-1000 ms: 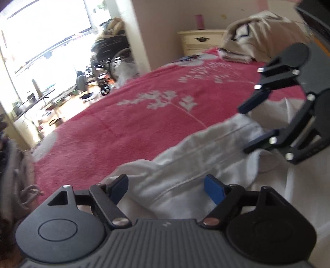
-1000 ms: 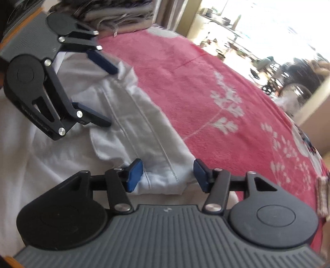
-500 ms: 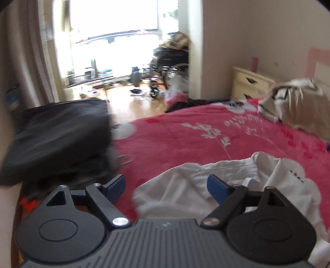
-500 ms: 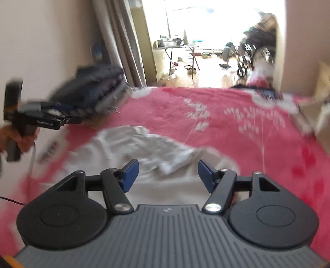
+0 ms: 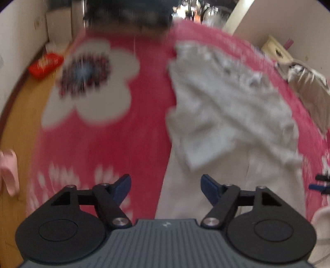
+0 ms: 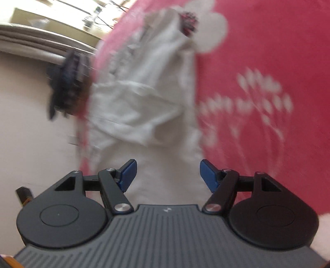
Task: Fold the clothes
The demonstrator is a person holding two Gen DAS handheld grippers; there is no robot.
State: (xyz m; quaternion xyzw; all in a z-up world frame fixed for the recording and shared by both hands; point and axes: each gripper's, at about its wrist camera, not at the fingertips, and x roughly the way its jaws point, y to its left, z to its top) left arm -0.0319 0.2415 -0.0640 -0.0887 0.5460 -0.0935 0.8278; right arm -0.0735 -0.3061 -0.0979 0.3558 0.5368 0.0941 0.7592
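A crumpled white garment (image 5: 226,115) lies on the pink flowered blanket (image 5: 107,144), stretching away from me. My left gripper (image 5: 165,182) hovers over the garment's near left edge. Its jaws are closing, with the cloth below them and nothing pinched between the blue pads. At the right edge of the left wrist view, the tips of my right gripper (image 5: 320,182) peek in. In the right wrist view my right gripper (image 6: 168,171) stands open above the near end of the white garment (image 6: 144,99), holding nothing. Both pictures are blurred by motion.
A dark pile (image 5: 127,14) sits at the blanket's far end, also seen as a dark pile (image 6: 66,86) by the wall. A beige cloth heap (image 5: 309,88) and a cream nightstand (image 5: 276,49) are at the right. On the wood floor lie a red packet (image 5: 45,64) and a pink slipper (image 5: 8,171).
Both grippers have left the garment's edge, swung sideways and rolled. The white garment now lies loose ahead of them, and the left jaws have narrowed slightly.
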